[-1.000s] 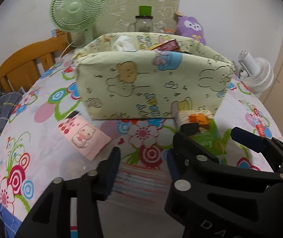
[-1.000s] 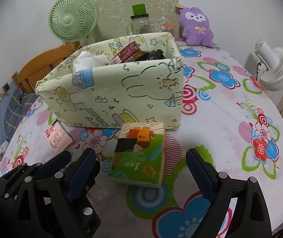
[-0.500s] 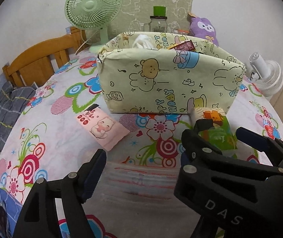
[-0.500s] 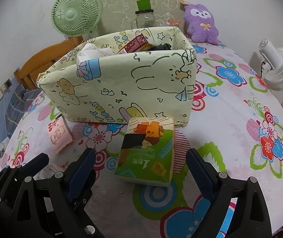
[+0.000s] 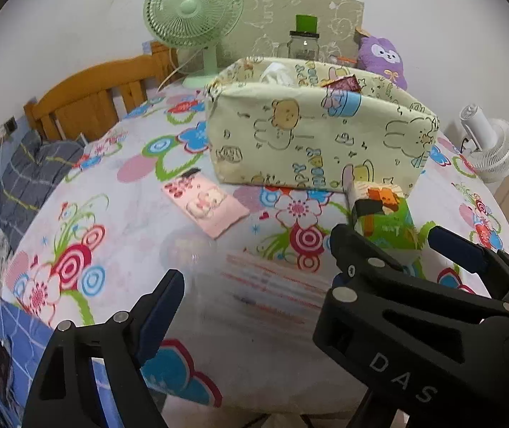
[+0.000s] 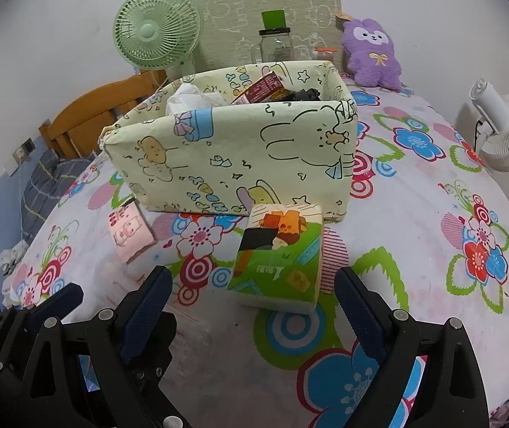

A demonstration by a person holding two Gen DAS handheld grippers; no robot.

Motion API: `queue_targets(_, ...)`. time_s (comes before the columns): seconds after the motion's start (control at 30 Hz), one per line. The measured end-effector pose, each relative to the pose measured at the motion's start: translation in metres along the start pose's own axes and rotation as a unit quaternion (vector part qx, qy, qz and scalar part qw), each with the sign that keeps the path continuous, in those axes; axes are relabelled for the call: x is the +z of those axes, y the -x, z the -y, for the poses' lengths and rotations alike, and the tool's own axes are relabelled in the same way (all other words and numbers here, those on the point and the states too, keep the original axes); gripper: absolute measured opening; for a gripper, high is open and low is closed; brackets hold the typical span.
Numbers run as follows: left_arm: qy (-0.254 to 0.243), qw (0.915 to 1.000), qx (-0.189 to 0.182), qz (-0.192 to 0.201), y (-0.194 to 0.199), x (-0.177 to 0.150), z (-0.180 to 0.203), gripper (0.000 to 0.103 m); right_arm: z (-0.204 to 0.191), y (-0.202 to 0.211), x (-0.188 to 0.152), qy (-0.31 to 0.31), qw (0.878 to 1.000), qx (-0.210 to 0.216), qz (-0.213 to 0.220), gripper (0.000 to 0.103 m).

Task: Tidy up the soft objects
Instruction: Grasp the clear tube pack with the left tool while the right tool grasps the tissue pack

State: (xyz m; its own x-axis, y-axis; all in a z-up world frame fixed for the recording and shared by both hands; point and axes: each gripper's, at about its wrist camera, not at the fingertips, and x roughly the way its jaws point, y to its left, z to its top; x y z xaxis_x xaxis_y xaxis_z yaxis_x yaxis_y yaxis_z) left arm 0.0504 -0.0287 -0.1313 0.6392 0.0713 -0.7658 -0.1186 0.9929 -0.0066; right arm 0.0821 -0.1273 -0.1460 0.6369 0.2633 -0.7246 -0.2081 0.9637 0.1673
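Left gripper (image 5: 250, 281) jaws widened, box (image 6: 233, 157) holds tissues (image 6: 193, 98)

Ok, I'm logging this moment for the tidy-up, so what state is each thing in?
Left gripper: open, jaws just widened, nothing between them.
Right gripper: open, empty, green tissue pack just ahead.
Green tissue pack: lying on the table, outside the bin.
Pink tissue pack: flat on the table, outside the bin.
Fabric bin: upright, open-topped, partly filled.
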Motion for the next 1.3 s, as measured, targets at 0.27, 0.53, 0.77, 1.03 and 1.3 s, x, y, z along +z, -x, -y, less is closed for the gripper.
queue_targets(0.27,0.013,0.9985,-0.036,-0.038,-0.013,-0.006,0.003,0.087,0.004,-0.001,-0.003,-0.005,1.0,0.001,-0.001,0.094)
queue_targets(0.53,0.003,0.9978,-0.052,-0.04,-0.021,0.0,0.012,0.09,0.01,-0.006,-0.002,-0.012,1.0,-0.009,-0.006,0.094)
queue_targets(0.77,-0.014,0.9983,-0.05,-0.026,-0.026,0.006,0.014,0.069,0.015,-0.013,0.001,-0.018,1.0,-0.017,-0.012,0.094)
queue_targets(1.03,-0.044,0.9978,-0.05,-0.009,-0.031,0.012,0.016,0.032,0.012,-0.024,0.003,-0.018,0.999,-0.018,-0.021,0.094)
queue_targets(1.3,-0.058,0.9964,-0.062,-0.003,-0.036,0.017,0.011,0.029,0.009,-0.03,0.007,-0.017,0.999,-0.034,-0.02,0.071)
